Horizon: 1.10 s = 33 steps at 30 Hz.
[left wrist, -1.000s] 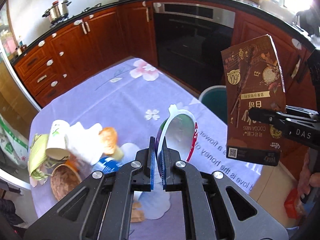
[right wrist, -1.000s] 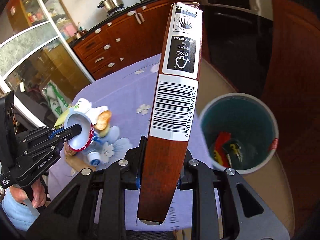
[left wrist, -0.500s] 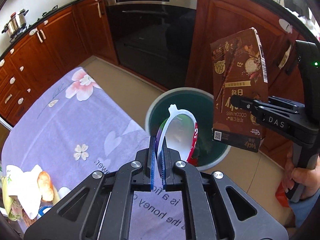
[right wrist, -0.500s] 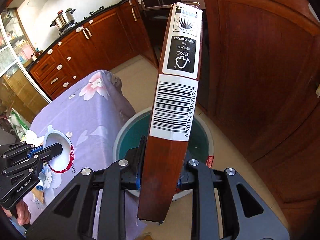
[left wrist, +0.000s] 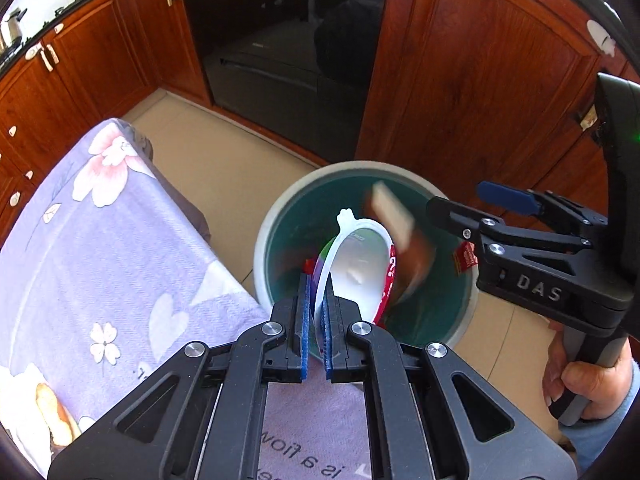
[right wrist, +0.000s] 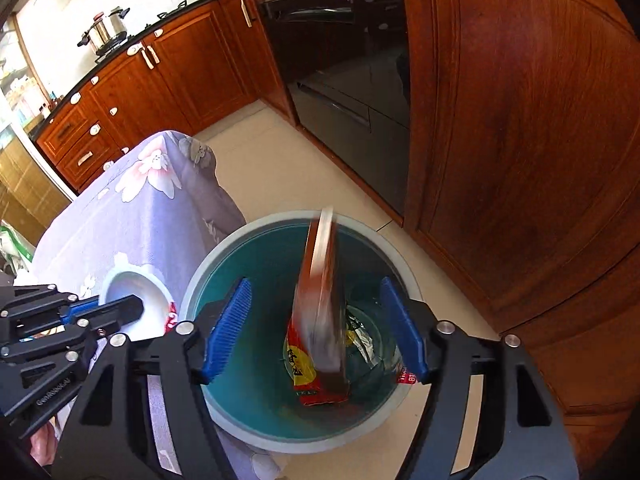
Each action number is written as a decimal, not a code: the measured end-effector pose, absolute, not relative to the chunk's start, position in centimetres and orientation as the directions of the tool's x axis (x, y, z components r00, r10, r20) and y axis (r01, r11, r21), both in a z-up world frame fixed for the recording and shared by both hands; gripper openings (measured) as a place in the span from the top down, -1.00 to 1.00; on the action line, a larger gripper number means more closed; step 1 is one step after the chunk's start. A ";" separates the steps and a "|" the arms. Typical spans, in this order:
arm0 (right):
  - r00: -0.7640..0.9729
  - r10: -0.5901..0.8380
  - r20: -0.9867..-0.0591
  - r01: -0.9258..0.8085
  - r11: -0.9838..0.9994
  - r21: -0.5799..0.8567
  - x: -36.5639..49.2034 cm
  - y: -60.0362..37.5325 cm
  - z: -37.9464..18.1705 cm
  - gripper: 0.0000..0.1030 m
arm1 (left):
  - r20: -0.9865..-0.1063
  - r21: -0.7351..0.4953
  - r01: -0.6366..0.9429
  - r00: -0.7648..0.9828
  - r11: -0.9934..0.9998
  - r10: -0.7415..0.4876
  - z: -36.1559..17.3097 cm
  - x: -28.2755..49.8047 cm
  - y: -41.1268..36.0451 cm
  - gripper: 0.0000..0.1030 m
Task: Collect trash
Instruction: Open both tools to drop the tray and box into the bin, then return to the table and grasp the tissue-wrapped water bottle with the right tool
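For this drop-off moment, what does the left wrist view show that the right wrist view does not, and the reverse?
Only the left wrist view: the left gripper clamping the rim of the white cup, the person's hand on the right gripper's handle, and bread on the table.

Only the right wrist view: the wrappers at the bin's bottom, the right gripper with jaws opening and nothing between them, and the pot on the stove.

Both: the teal bin, the blurred brown box falling into it, the lilac tablecloth, the oven.
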State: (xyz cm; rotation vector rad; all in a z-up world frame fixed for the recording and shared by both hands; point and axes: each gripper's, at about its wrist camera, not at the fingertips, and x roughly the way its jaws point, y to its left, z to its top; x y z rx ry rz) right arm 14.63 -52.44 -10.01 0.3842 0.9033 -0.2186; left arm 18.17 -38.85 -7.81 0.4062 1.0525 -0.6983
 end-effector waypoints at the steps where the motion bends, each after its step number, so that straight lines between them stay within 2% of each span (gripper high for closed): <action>1: 0.603 -0.018 -0.797 0.345 0.907 0.240 14.6 -52.6 -10.1 -0.50 | -0.895 -0.022 0.698 0.305 0.715 -0.326 -8.1 18.2 -39.2 0.89; 3: 0.597 -0.007 -0.802 0.352 0.901 0.254 14.2 -53.1 -10.3 -0.56 | -0.900 -0.023 0.705 0.295 0.709 -0.322 -8.8 18.2 -39.8 0.89; 4: 0.593 -0.004 -0.805 0.358 0.897 0.260 14.1 -53.2 -10.3 -0.68 | -0.901 -0.023 0.706 0.291 0.708 -0.320 -9.1 18.4 -40.1 0.89; 10: 0.577 0.020 -0.817 0.388 0.873 0.295 13.1 -54.1 -10.4 -0.76 | -0.913 -0.032 0.717 0.262 0.697 -0.312 -10.0 19.1 -41.6 0.84; 12: 0.574 0.025 -0.819 0.400 0.864 0.306 13.0 -54.3 -10.3 -0.79 | -0.914 -0.026 0.715 0.267 0.698 -0.307 -9.9 19.1 -41.9 0.47; 13: 0.575 0.025 -0.818 0.403 0.861 0.310 12.7 -54.4 -10.2 -0.80 | -0.909 -0.007 0.709 0.289 0.705 -0.300 -9.7 19.1 -41.8 -0.08; 14: 0.577 0.026 -0.816 0.406 0.859 0.314 12.7 -54.5 -10.0 -0.80 | -0.898 0.016 0.700 0.324 0.714 -0.298 -9.3 19.0 -41.6 -0.34; 21: 0.585 0.035 -0.810 0.396 0.859 0.323 12.4 -53.8 -8.6 -0.81 | -0.879 0.008 0.662 0.361 0.749 -0.311 -7.5 18.6 -39.1 -0.52; 26: 0.583 0.035 -0.812 0.374 0.875 0.307 12.2 -52.1 -7.4 -0.81 | -0.874 -0.003 0.634 0.374 0.774 -0.310 -6.5 17.8 -37.1 -0.78; 33: 0.571 0.054 -0.819 0.331 0.898 0.289 11.9 -48.6 -5.8 -0.81 | -0.868 -0.026 0.597 0.384 0.802 -0.315 -5.1 16.2 -33.0 -0.87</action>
